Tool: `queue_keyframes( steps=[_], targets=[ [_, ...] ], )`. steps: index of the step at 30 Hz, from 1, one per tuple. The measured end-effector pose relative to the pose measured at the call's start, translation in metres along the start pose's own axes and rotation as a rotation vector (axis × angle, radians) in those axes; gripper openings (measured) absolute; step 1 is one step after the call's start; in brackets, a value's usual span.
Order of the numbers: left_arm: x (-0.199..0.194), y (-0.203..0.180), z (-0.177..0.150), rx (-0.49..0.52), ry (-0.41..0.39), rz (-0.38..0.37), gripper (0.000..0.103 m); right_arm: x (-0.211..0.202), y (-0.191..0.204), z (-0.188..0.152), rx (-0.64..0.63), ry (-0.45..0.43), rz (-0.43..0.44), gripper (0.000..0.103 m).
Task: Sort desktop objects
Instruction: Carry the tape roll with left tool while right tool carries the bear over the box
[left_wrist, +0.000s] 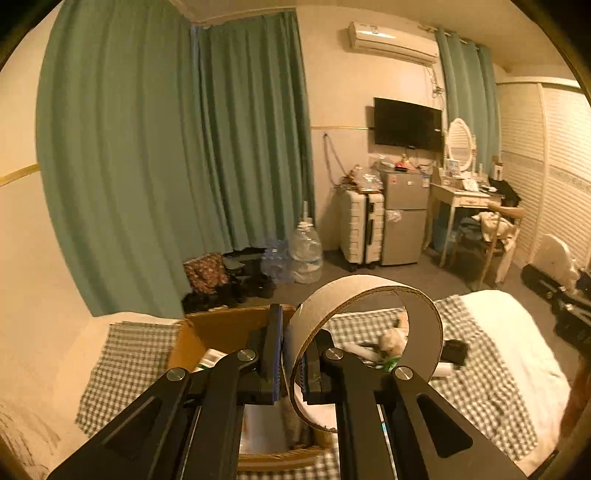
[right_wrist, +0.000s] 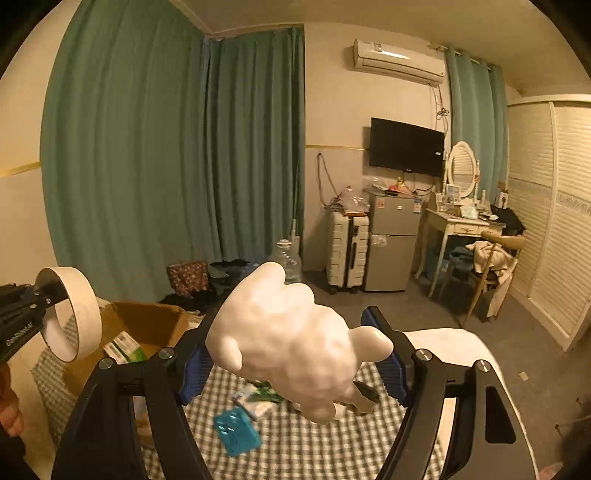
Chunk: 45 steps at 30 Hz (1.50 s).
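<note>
A: Why is the left gripper (left_wrist: 290, 354) pinching the cardboard ring (left_wrist: 369, 332) by its wall, center frame?

B: To hang it over the cardboard box (left_wrist: 221, 328). The right gripper (right_wrist: 295, 365) clamps the white figurine (right_wrist: 291, 343), mid-frame above the checkered cloth (right_wrist: 295, 443).

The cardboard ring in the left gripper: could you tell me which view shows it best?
The right wrist view: the cardboard ring appears whole and clear of the left gripper. In the left wrist view, the fingers hide part of it.
</note>
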<state>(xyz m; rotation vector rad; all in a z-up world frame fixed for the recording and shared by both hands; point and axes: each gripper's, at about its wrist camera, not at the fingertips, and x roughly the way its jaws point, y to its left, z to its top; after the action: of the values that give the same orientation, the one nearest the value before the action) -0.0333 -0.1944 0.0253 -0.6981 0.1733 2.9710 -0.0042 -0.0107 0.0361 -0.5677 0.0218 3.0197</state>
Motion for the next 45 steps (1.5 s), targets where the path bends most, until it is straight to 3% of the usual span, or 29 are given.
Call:
queue_keyframes(
  steps=[5,12,18,26,39,45],
  targets=[
    [0.010,0.033,-0.010,-0.061,0.028,0.036,0.008,0.008,0.028,0.002,-0.031,0.004,0.038,0.075],
    [0.023,0.066,-0.022,-0.070,0.020,0.100,0.008,0.026,0.077,-0.002,-0.077,0.017,0.112,0.075],
    [0.052,0.088,-0.040,-0.073,0.092,0.171,0.008,0.046,0.117,-0.015,-0.099,0.048,0.168,0.075],
    [0.074,0.102,-0.057,-0.062,0.130,0.180,0.008,0.084,0.162,-0.037,-0.153,0.100,0.237,0.075],
    [0.141,0.111,-0.105,-0.031,0.317,0.190,0.008,0.131,0.208,-0.079,-0.212,0.222,0.357,0.075],
    [0.162,0.114,-0.123,-0.030,0.389,0.179,0.008,0.157,0.221,-0.106,-0.231,0.294,0.359,0.075]
  ],
)
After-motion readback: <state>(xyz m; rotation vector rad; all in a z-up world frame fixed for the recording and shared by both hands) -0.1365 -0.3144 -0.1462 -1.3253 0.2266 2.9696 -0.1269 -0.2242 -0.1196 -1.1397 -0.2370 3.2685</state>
